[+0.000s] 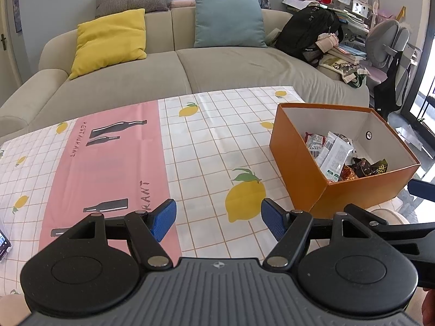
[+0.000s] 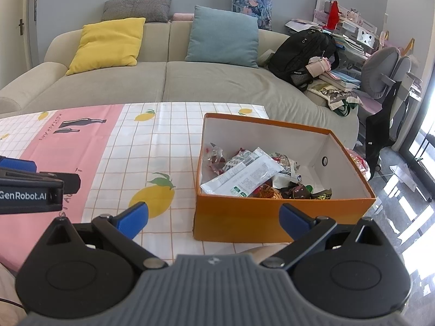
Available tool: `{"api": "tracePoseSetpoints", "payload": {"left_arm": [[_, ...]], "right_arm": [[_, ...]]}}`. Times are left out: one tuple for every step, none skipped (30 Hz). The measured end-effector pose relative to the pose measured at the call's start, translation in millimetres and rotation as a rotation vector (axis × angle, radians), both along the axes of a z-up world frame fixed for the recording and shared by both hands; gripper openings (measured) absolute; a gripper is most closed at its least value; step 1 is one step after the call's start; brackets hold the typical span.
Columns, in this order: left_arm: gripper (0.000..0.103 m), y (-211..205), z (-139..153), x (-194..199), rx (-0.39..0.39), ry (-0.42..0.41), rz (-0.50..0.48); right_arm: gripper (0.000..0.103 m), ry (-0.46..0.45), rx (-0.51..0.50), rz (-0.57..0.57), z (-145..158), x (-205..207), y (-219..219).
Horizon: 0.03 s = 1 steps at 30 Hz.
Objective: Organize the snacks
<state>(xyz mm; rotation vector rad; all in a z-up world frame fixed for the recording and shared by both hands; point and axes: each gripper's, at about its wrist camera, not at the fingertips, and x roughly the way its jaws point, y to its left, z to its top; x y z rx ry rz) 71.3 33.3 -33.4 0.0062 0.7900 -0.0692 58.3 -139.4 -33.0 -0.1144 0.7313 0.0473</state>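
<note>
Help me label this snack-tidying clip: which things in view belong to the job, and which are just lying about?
Part of the job:
- orange box
- snack packets piled inside it
- left gripper and right gripper, both open and empty

Just lying about:
- lemon-print tablecloth
- sofa
- yellow cushion, blue cushion
- black backpack
- grey chair

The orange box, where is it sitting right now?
The orange box sits on the lemon-print tablecloth at the table's right end, in front of the sofa, snack packets inside; it appears right of centre in both wrist views.
</note>
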Motion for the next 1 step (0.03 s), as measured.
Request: {"api": "tracePoseSetpoints", "payload": {"left_arm": [[0.084, 0.1, -0.1, 0.1, 0.000, 0.002, 0.000]], "right_arm": [[0.100, 0.000, 0.000, 0.000, 0.2, -0.1, 0.4]]}}
